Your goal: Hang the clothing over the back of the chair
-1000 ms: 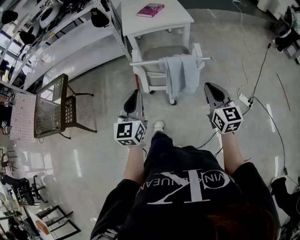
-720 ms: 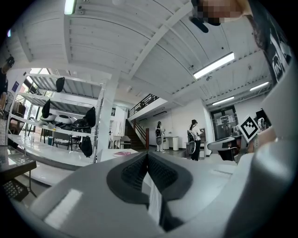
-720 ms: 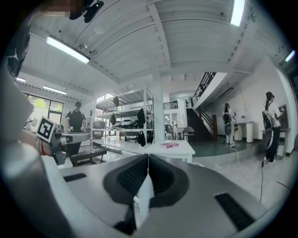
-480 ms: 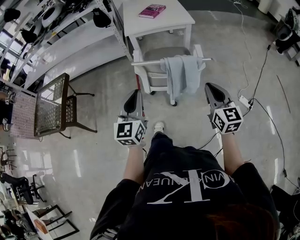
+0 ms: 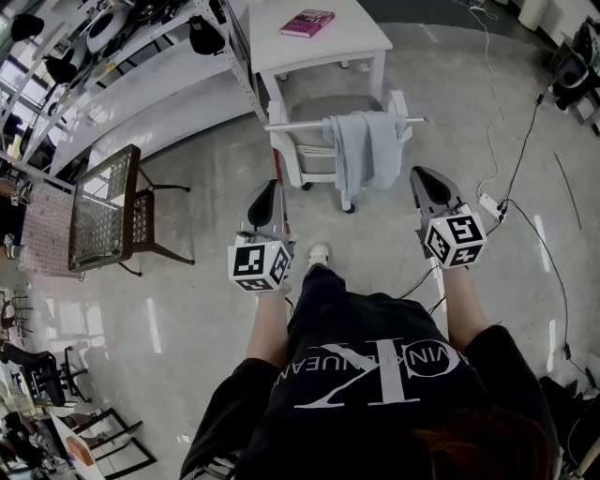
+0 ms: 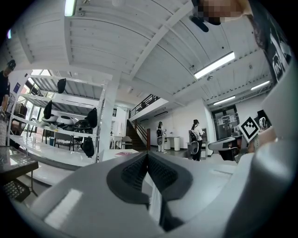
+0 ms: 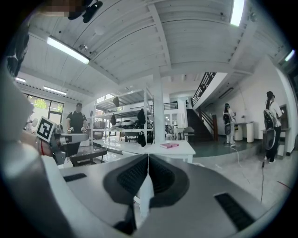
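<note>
A pale blue garment (image 5: 366, 150) hangs draped over the back rail of a white chair (image 5: 305, 150) in the head view, both sleeves falling toward the floor. My left gripper (image 5: 269, 192) is held level, nearer to me than the chair and to its left, jaws shut with nothing between them (image 6: 147, 155). My right gripper (image 5: 422, 178) hovers to the right of the garment, apart from it, jaws also shut and empty (image 7: 148, 158). Neither gripper touches the clothing.
A white table (image 5: 314, 37) with a pink book (image 5: 307, 22) stands behind the chair. A dark wicker chair (image 5: 108, 211) sits at the left beside long white shelving (image 5: 122, 84). Cables and a power strip (image 5: 489, 202) lie on the floor at right.
</note>
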`<action>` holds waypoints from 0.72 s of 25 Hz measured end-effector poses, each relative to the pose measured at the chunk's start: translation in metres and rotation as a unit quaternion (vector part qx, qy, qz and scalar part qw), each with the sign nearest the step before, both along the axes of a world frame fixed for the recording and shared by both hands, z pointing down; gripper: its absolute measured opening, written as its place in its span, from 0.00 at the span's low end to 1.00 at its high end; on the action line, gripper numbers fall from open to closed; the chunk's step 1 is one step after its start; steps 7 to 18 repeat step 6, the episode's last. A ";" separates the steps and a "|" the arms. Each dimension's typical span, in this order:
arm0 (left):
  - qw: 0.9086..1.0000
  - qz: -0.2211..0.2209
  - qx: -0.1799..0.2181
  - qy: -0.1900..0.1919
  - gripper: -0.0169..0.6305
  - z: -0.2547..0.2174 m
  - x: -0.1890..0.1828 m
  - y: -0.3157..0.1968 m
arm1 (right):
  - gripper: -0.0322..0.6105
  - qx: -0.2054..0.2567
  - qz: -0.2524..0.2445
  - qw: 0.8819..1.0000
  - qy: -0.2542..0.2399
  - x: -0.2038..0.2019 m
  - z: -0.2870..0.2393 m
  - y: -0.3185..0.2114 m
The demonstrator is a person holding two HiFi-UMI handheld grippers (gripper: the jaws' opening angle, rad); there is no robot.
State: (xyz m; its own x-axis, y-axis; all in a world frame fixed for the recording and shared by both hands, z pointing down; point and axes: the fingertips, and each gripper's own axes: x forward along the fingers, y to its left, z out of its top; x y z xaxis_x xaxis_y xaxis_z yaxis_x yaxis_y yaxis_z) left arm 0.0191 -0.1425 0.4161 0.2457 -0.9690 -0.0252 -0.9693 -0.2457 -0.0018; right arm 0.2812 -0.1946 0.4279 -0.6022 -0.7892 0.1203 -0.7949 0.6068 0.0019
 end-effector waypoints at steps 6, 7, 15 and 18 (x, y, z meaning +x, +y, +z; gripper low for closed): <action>1.000 0.001 0.000 -0.001 0.04 -0.002 0.003 -0.002 | 0.08 -0.006 0.001 1.000 -0.003 0.004 0.002 -0.001; 1.000 0.001 0.000 -0.001 0.04 -0.002 0.003 -0.002 | 0.08 -0.006 0.001 1.000 -0.003 0.004 0.002 -0.001; 1.000 0.001 0.000 -0.001 0.04 -0.002 0.003 -0.002 | 0.08 -0.006 0.001 1.000 -0.003 0.004 0.002 -0.001; 1.000 0.001 0.000 -0.001 0.04 -0.002 0.003 -0.002 | 0.08 -0.006 0.001 1.000 -0.003 0.004 0.002 -0.001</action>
